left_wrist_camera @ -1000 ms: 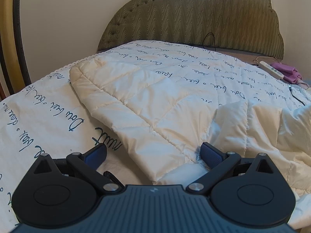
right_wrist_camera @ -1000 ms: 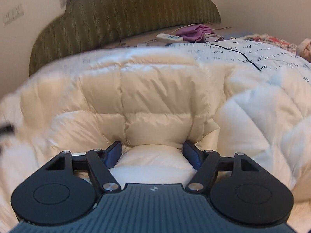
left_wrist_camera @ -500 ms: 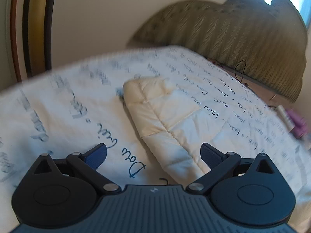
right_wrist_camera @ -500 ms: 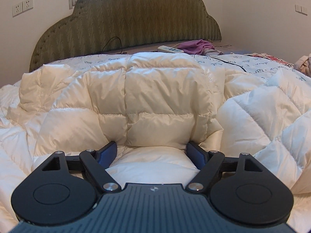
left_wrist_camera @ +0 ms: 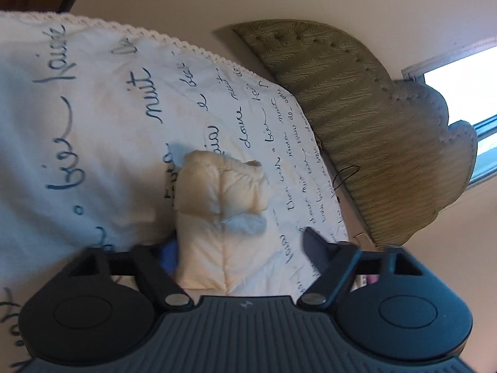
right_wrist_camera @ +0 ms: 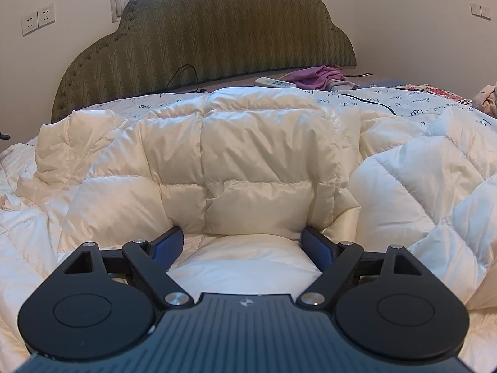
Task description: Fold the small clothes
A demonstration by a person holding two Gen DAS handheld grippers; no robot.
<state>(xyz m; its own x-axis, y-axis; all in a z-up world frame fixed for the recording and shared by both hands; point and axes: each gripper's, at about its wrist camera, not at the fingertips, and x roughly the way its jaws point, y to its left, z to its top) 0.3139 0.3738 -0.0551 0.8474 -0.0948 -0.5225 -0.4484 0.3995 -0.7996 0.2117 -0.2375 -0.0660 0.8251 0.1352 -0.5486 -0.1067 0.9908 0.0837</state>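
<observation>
A cream quilted puffer garment (right_wrist_camera: 254, 168) lies bunched on the bed. In the right wrist view my right gripper (right_wrist_camera: 243, 244) is open, its blue-padded fingers (right_wrist_camera: 167, 244) straddling a puffy fold of the garment. In the left wrist view the picture is rolled sideways. One narrow end of the garment (left_wrist_camera: 217, 192), perhaps a sleeve, runs up between the jaws of my left gripper (left_wrist_camera: 239, 245). That gripper is open; its left pad (left_wrist_camera: 169, 253) sits against the fabric and its right finger (left_wrist_camera: 313, 242) stands clear.
A white bedsheet (left_wrist_camera: 93, 99) with blue handwriting print covers the bed. An olive padded headboard (right_wrist_camera: 211, 40) stands behind. A white remote (right_wrist_camera: 275, 83), a purple cloth (right_wrist_camera: 316, 77) and a black cable (right_wrist_camera: 369, 101) lie near the headboard.
My left gripper has swung left and rolled over, closing in on the garment's narrow end, which now lies between its jaws. My right gripper has stayed put over the fold.
</observation>
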